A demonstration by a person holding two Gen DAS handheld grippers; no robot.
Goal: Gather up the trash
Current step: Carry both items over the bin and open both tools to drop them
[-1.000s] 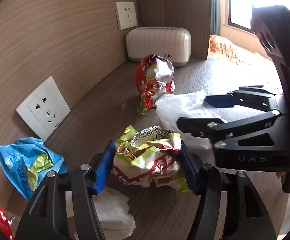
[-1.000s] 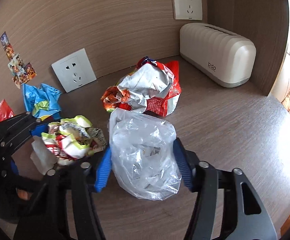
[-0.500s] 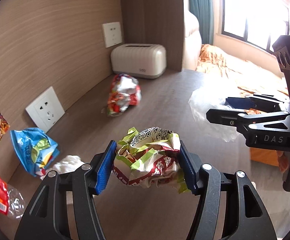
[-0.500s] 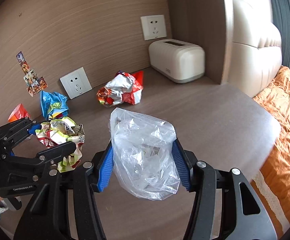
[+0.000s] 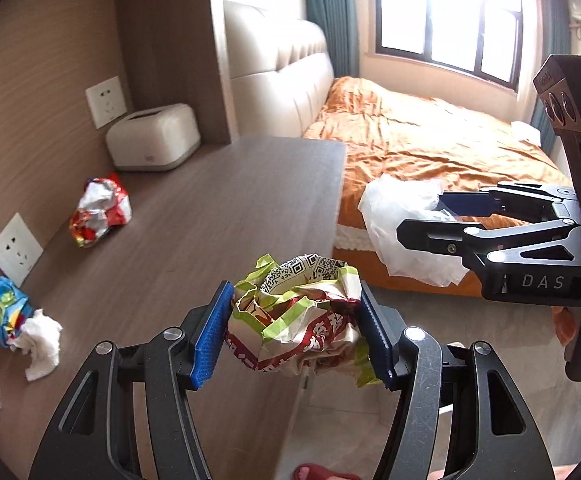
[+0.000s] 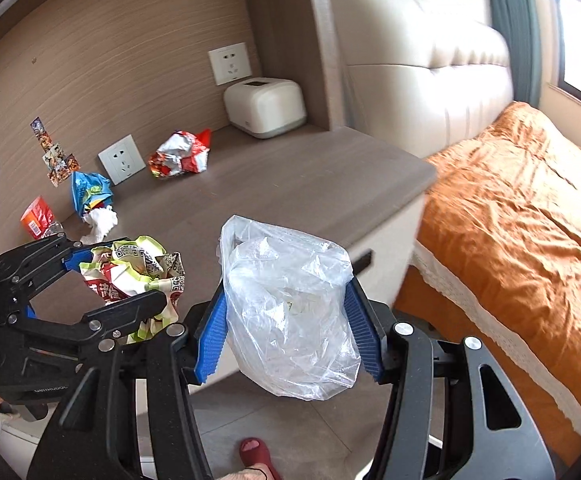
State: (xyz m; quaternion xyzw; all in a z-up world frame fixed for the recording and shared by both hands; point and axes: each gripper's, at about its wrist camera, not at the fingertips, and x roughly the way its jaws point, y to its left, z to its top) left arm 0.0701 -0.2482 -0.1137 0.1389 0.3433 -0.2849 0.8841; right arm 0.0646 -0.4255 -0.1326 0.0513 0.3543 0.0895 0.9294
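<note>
Clear plastic bag (image 6: 290, 312) hangs upright between right tongs (image 6: 288, 330)

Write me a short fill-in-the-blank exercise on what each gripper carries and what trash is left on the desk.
1. The left gripper is shut on a crumpled ____ wrapper.
2. The right gripper is shut on a clear ____ bag.
3. The white tissue on the desk lies beside a ____ wrapper.

Missing words: green and red; plastic; blue

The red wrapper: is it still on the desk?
Yes, the red wrapper lies on the desk, near the wall.
</note>
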